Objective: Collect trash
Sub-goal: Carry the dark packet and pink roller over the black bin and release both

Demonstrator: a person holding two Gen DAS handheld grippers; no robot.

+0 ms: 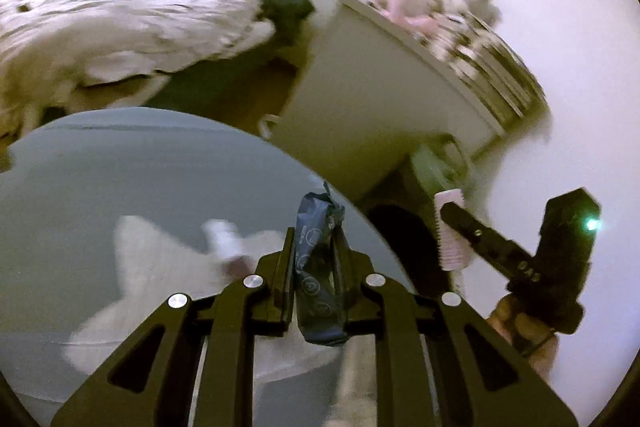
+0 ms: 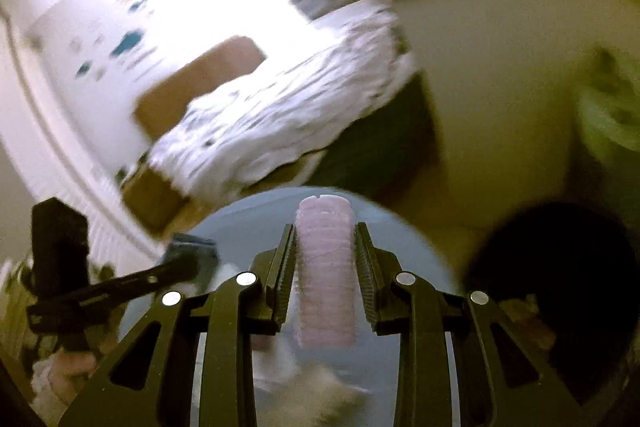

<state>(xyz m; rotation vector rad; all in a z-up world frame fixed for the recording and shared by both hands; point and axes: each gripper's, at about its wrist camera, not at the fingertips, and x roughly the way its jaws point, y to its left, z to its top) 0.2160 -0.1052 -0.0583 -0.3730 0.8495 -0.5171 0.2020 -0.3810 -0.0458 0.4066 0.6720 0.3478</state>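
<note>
My left gripper is clamped nearly closed on a crumpled blue wrapper, which stands upright between the pads, its top sticking out past the fingertips and its lower end hanging below them. Under it I see the round grey desk, with blurred white paper lying on its top.

My right gripper has its pads pressed against both sides of a pale pink ribbed roll, held lengthwise along the fingers, with its far end poking out beyond the tips. From the left wrist view I see that same roll off to the right of the desk's edge, pinched in the right gripper, with the person's hand on the handle below.

From the right wrist view the left gripper sits at the lower left with a bit of the blue wrapper at its tip, over the desk's left rim.

Beyond the desk there is a bed with a rumpled patterned duvet and a white cabinet with soft toys on top. A dark round shape sits low beside the desk; I cannot tell what it is. Everything around is smeared with motion blur.
</note>
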